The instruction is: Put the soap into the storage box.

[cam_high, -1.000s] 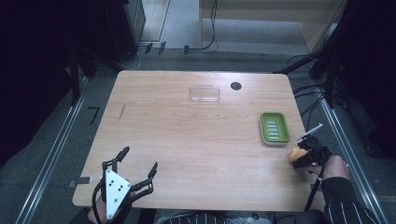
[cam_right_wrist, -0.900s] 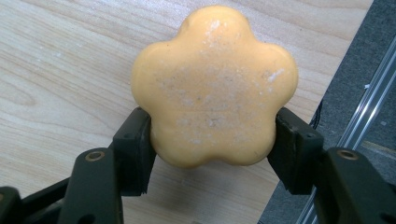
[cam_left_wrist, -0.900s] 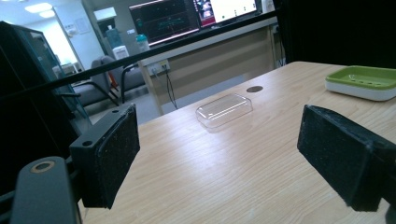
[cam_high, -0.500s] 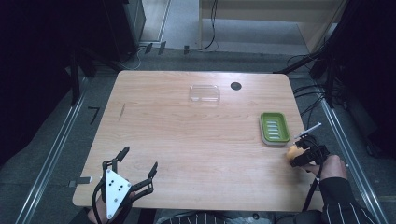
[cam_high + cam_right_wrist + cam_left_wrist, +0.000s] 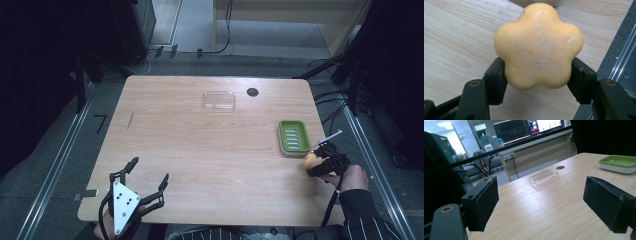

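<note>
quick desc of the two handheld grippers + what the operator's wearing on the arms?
Both are black two-jaw frames. The left gripper carries a grey three-cornered plate with dark dots on top; its pads are black, rectangular and rough-textured. The right gripper has black jaws with round screw holes in the arms, a thin silver rod and a black cable trailing back. The right sleeve is dark with thin light pinstripes.

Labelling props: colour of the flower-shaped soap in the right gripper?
Orange-yellow soap, whitish specks; clearest in the right gripper view.

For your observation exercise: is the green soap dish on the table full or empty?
Empty. The green soap dish shows only its bare ridged floor, while the orange flower-shaped soap sits clamped in the right gripper beside it.
</note>
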A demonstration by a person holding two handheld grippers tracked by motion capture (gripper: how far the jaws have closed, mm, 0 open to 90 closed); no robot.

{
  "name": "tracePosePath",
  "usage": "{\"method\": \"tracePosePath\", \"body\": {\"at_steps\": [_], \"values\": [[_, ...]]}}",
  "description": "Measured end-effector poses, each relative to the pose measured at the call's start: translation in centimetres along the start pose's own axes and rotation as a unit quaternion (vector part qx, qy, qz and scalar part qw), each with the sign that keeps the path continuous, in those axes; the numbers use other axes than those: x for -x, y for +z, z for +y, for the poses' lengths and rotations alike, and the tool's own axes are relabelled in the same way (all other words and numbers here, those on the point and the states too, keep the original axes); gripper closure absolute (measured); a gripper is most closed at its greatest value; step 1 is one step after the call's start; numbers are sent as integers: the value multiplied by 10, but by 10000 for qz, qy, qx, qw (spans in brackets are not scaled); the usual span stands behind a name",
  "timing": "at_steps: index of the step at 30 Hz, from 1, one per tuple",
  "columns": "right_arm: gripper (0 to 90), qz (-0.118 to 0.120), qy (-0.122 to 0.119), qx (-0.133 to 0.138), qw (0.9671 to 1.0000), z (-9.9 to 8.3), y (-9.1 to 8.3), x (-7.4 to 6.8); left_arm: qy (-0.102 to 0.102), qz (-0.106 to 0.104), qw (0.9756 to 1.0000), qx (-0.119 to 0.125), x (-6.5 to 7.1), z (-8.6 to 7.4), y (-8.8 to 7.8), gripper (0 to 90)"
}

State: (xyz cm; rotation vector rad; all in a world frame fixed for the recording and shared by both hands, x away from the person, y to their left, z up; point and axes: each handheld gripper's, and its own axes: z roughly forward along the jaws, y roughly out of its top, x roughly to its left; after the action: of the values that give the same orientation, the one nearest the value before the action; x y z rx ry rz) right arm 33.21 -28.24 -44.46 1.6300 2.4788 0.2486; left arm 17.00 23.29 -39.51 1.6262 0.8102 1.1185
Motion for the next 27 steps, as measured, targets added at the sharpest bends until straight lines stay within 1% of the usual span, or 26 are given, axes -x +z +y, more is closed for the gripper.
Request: {"method": "tracePosePath", "body": {"at_steps": [2, 9, 13, 15, 17, 19, 25, 27], "values": [[400, 0, 0, 23, 10000, 0, 0, 0, 3, -6, 10000, 1, 0, 0, 0, 130], [400, -15, -1, 230, 9997, 4, -3, -2, 2, -5, 10000, -8, 0, 0, 0, 130], [400, -43, 7, 262, 9996, 5, -5, -4, 14, -8, 10000, -13, 0, 0, 0, 130], [400, -46, 37, 349, 9994, 7, -7, -5, 15, -8, 10000, -14, 1, 0, 0, 130], [400, -40, 12, 399, 9992, 9, -9, -5, 16, -7, 10000, -15, 1, 0, 0, 130], [400, -61, 48, 429, 9991, 10, -9, -6, 19, -9, 10000, -17, 1, 0, 0, 130], [400, -100, 42, 478, 9988, 14, -12, -9, 16, -9, 10000, -16, 1, 0, 1, 130], [400, -118, 41, 537, 9985, 17, -13, -10, 13, -8, 10000, -11, 1, 0, 1, 130]]}}
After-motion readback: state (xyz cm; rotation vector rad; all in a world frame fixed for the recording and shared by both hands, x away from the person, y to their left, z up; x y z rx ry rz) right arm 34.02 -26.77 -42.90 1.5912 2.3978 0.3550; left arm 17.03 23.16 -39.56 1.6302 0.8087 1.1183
